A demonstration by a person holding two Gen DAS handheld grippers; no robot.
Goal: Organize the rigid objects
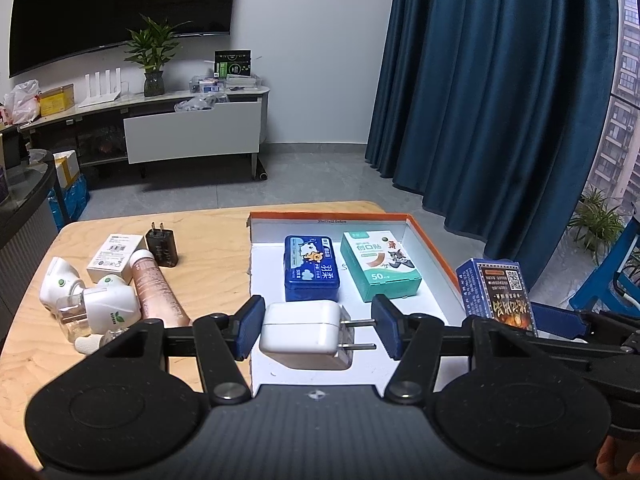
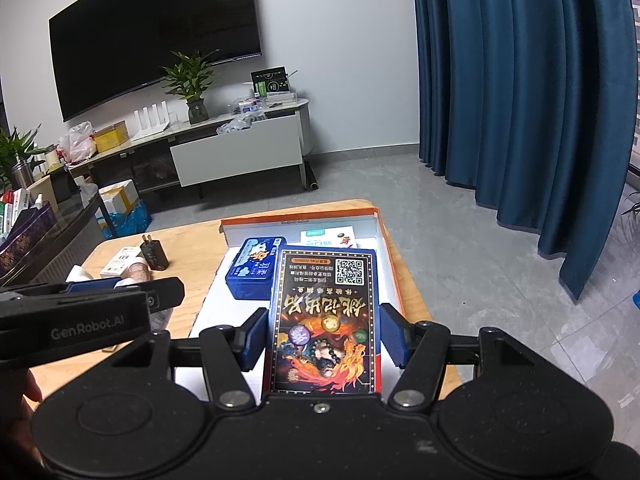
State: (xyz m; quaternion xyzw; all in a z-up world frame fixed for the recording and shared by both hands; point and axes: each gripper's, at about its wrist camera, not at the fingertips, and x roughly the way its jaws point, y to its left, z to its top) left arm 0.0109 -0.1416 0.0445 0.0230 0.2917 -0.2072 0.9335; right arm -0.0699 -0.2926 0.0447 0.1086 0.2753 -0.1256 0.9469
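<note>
White and shiny, the plug block point(image 1: 301, 334) lies on its side in the near end of the tray point(image 1: 432, 248), its two metal pins pointing to 3 o'clock. The left claw point(image 1: 318, 330) has its two blue pads wide apart around the block, one pad close at 9 o'clock, the other just past the pin tips, and I cannot tell if either touches. The right claw point(image 2: 324, 336) is clamped on a dark blue picture box point(image 2: 325, 322), held up over the tray. Farther in, a blue tin point(image 1: 311, 268) and a green plaster box point(image 1: 380, 266) lie side by side on the tray floor, the tin at 9 o'clock of the green box. Out on the wooden table point(image 1: 208, 264), at 9 o'clock of the tray, sit a pink tube point(image 1: 158, 288), white bottles point(image 1: 94, 300), a small white box point(image 1: 117, 258) and, farthest, a black plug point(image 1: 162, 246) standing up.
</note>
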